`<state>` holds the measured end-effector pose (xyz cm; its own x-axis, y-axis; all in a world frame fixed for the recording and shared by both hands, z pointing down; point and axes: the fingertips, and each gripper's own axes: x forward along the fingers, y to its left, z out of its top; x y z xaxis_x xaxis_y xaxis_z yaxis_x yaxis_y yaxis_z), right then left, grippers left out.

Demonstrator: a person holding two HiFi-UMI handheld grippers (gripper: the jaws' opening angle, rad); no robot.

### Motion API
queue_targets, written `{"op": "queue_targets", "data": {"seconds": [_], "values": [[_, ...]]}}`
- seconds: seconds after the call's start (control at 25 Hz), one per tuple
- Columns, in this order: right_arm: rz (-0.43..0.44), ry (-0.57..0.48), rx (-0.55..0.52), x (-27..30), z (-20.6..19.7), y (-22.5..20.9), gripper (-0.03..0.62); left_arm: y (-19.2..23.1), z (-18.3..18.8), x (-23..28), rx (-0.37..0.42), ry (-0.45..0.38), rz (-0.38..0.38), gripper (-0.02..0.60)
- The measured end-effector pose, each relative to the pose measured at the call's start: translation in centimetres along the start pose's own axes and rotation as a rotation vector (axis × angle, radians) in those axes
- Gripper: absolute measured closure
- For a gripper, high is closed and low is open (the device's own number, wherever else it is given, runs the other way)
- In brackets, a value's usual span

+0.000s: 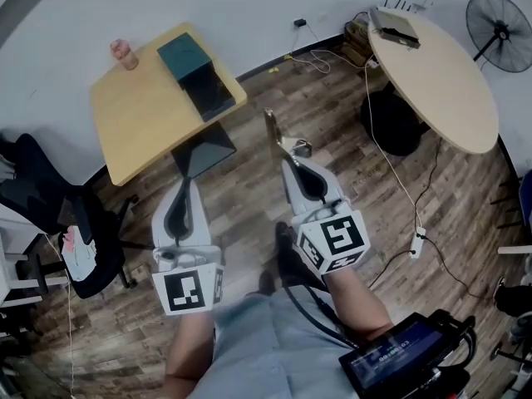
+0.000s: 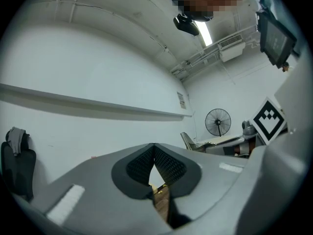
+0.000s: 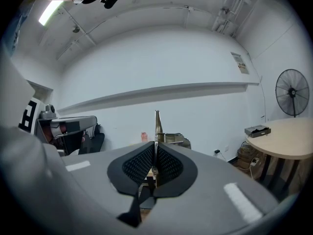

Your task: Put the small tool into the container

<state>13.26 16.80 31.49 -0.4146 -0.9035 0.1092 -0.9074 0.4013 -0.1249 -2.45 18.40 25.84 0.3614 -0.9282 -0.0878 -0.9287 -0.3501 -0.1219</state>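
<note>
Two worktops stand on a wood-plank floor (image 1: 249, 214), seen from above. The larger one, a pale round worktop (image 1: 449, 81), is at the upper right. A flat dark device (image 1: 395, 25) lies at its far edge. The smaller one, a square wooden worktop (image 1: 141, 115), is at the upper left. A black office chair (image 1: 50, 214) sits beside the square worktop's left edge. A standing fan (image 1: 499, 23) is behind the round worktop.

A dark teal container (image 1: 195, 75) lies along the right edge of the square worktop. It runs from near the far right corner towards the near right corner. A small pink cup (image 1: 125, 54) stands at the far edge, near the far left corner.

The person holds both grippers out over the floor, between the two worktops. The left gripper (image 1: 184, 185) has its jaws together at the tips, and nothing is between them. The right gripper (image 1: 287, 160) has its jaws clamped on the small tool (image 1: 274, 131), a thin brass-coloured blade. The blade sticks out past the jaw tips. It is in the air above the floor, well apart from the container.
</note>
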Motion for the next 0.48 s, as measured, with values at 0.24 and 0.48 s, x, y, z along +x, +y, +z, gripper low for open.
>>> {"op": "queue_targets", "data": {"seconds": [0.24,0.48], "values": [[0.068,-0.023,0.045,5.1,1.9,-4.4,0.589,-0.3,1.4,6.1,0.066,0.003,0.042,0.572],[0.139,-0.075,0.04,9.1,4.6,-6.7,0.589,-0.3,2.7,10.0,0.105,-0.026,0.091,0.572]]}}
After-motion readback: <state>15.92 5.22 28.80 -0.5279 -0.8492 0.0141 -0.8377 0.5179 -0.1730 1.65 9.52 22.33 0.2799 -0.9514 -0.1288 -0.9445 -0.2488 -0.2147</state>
